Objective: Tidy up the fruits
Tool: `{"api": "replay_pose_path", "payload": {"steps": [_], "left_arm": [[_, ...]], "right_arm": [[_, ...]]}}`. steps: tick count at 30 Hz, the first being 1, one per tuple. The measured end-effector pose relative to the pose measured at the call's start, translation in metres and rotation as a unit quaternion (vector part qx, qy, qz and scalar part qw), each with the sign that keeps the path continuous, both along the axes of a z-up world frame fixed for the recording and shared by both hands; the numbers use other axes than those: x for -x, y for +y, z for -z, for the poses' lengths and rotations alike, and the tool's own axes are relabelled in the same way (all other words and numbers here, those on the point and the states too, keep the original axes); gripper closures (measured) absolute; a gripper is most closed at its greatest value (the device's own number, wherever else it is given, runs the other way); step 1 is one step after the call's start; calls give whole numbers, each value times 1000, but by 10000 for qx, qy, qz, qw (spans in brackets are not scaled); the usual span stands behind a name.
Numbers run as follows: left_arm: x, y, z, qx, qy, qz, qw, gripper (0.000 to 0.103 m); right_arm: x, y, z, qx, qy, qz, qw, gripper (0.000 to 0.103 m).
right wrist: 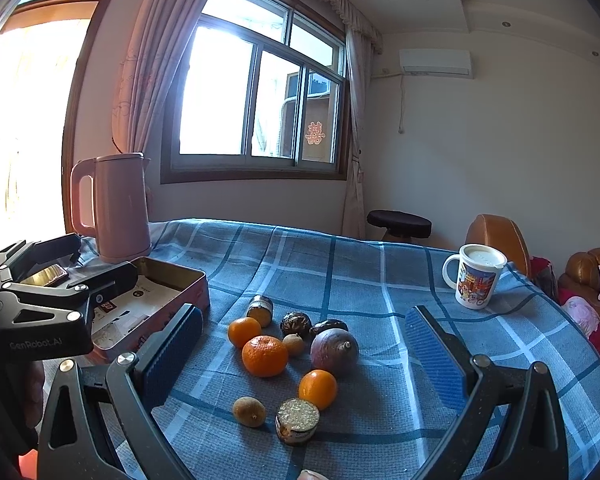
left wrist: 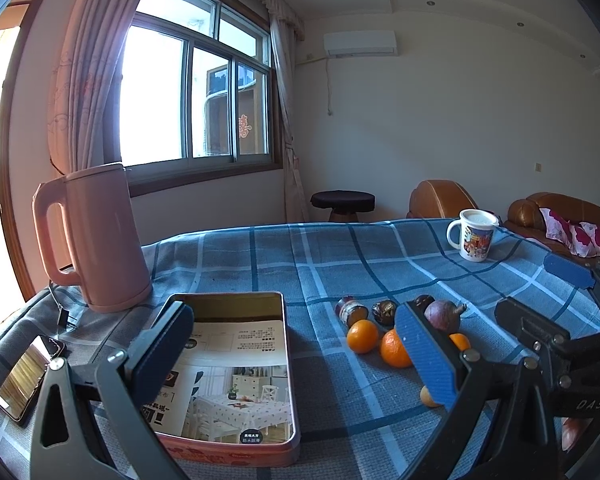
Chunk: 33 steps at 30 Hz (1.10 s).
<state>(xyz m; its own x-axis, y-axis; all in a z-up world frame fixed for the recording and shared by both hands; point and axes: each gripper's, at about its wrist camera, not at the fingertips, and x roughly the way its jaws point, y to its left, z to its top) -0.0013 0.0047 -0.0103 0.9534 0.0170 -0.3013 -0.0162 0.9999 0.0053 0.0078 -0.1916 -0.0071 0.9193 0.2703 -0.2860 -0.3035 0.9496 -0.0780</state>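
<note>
Several fruits lie loose on the blue checked cloth: three oranges, the largest in the middle, a purple passion fruit, a small brown fruit, and dark round pieces. An open metal tin with a printed leaflet inside sits left of them; it also shows in the right wrist view. My left gripper is open and empty, hovering over the tin's right edge. My right gripper is open and empty, its fingers either side of the fruit pile.
A pink kettle stands at the back left beside the tin. A phone lies at the left edge. A printed mug stands at the far right. Two foil-wrapped round items lie among the fruit.
</note>
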Motion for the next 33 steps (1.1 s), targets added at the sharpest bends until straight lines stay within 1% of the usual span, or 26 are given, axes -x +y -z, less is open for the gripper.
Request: {"api": "replay_pose_path", "payload": {"steps": [9,14,19,24,26,27,28,29,30,33], "left_arm": [[-4,-5,6,-52,83,31,9999,0],[-7,-11,13,-128,182,121,9997,0],[-13,-23,25,-302,368,241,9986,0],[-18,-29,34,-326,541,365,9973,0],[-18,-32,36,-327,569,430,9969,0],[-18,-33,36,-338,583,448,9967,0],[-19,-34,37,-342,605,468,9965,0],[-19,-34,38,-339,629,478,9963,0],[-20,-35,39,-336,648,479,9962,0],[-21,-33,40,-286,696,502,9959,0]], "right_arm": [[-5,-8,7,-70,158,111,9998,1],[-11,-15,18,-39,318,219,9992,1],[-18,-19,34,57,595,320,9977,1],[-27,-23,47,60,926,318,9952,1],[-29,-22,51,74,1065,247,9940,4],[-29,-21,53,98,1128,174,9934,10],[-30,-19,54,127,1185,107,9928,19],[-31,-17,55,159,1264,42,9918,22],[-32,-16,57,198,1347,0,9907,24],[-36,-14,61,265,1563,-105,9873,24]]}}
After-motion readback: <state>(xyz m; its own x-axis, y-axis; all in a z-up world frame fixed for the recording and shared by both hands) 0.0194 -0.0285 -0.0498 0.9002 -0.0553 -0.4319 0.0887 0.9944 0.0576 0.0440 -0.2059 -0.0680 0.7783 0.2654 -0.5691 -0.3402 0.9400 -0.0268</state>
